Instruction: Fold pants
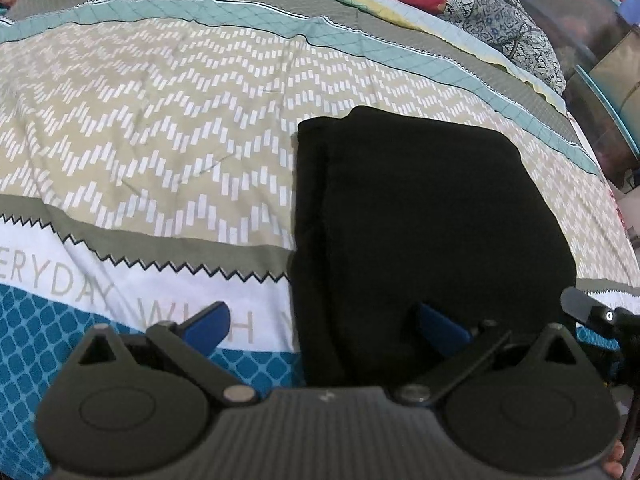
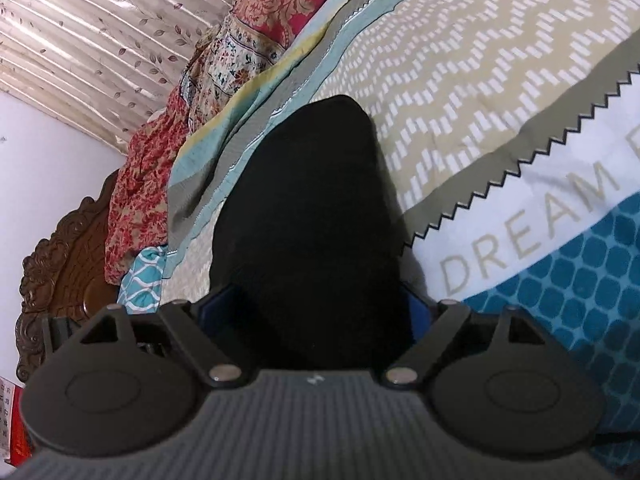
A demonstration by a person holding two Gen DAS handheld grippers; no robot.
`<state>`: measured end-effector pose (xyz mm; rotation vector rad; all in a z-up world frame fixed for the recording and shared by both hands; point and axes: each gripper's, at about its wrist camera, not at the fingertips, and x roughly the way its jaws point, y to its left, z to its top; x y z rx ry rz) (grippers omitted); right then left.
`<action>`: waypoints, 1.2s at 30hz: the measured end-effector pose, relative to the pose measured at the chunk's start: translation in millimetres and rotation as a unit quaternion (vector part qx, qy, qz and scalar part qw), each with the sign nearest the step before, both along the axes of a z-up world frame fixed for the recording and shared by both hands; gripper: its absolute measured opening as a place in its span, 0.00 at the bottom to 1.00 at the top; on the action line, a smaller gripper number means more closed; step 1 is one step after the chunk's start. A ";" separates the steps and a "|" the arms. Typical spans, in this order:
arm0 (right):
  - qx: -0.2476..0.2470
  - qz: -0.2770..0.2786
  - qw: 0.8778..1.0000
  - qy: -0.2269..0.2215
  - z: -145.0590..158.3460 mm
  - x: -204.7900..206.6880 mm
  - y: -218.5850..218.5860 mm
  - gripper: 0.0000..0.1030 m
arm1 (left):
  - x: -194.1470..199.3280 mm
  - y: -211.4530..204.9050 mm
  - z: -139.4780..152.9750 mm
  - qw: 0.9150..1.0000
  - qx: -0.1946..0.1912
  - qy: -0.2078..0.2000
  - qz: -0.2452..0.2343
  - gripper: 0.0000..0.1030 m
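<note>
The black pants (image 1: 424,216) lie folded into a compact stack on the patterned bedspread (image 1: 160,128). My left gripper (image 1: 324,326) is open, its blue fingers spread over the stack's near left edge, one finger on the bedspread and one over the black cloth. In the right wrist view the pants (image 2: 308,220) fill the middle. My right gripper (image 2: 310,300) is open with the near end of the stack between its spread blue fingers. The right gripper's tip (image 1: 580,304) also shows at the right edge of the left wrist view.
Floral and patterned cloths (image 1: 480,4) are heaped along the far edge of the bed. A carved wooden headboard (image 2: 60,248) and a curtain (image 2: 100,32) stand at the left in the right wrist view. Dark furniture (image 1: 600,80) lies beyond the bed's right side.
</note>
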<state>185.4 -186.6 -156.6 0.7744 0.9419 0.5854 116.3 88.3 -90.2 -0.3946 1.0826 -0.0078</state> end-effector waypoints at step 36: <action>-0.089 0.053 0.988 -0.115 61.4 -15.9 54.8 0.46 | 4.4 14.6 3.3 0.974 -0.211 -0.086 0.005 0.60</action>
